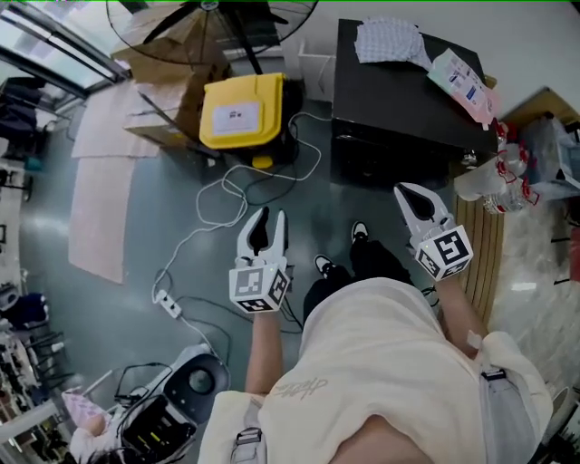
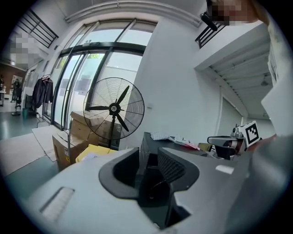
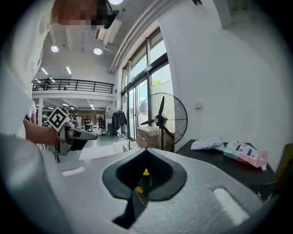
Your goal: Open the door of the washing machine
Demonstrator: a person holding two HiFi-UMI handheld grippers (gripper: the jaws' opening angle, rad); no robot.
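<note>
Entry, near to far.

1. Person, cream shirt, standing. Black-and-white shoes (image 1: 324, 265) on the grey floor (image 1: 91, 317).
2. Left gripper (image 1: 270, 222): jaws apart, nothing between them. Its own view shows one ribbed pad and, through the gap, the dark machine beyond.
3. Right gripper (image 1: 405, 192): jaws closed tip to tip, holding nothing. A spot of yellow shows through the opening behind the tips in its own view.
4. White cable (image 1: 227, 195), looped on the floor, running to a power strip (image 1: 168, 304).
5. Washing machine (image 1: 390, 100): a black box just ahead of both grippers, neither touching it. The front is in shadow, so the door cannot be made out with certainty.
6. On the machine's top, a checked cloth (image 1: 388, 41) at the far edge and a printed packet (image 1: 462, 80) at the right edge. The right gripper view shows both side-on; the left gripper view barely shows them.
7. Yellow case (image 1: 243, 111) on the floor, left of the machine.
8. Cardboard boxes (image 1: 172, 91) and a standing fan (image 1: 208, 18) behind it.
9. Room: the gripper views alone show tall glass doors (image 2: 82, 82), a white wall and an upper balcony railing (image 3: 73, 85).
</note>
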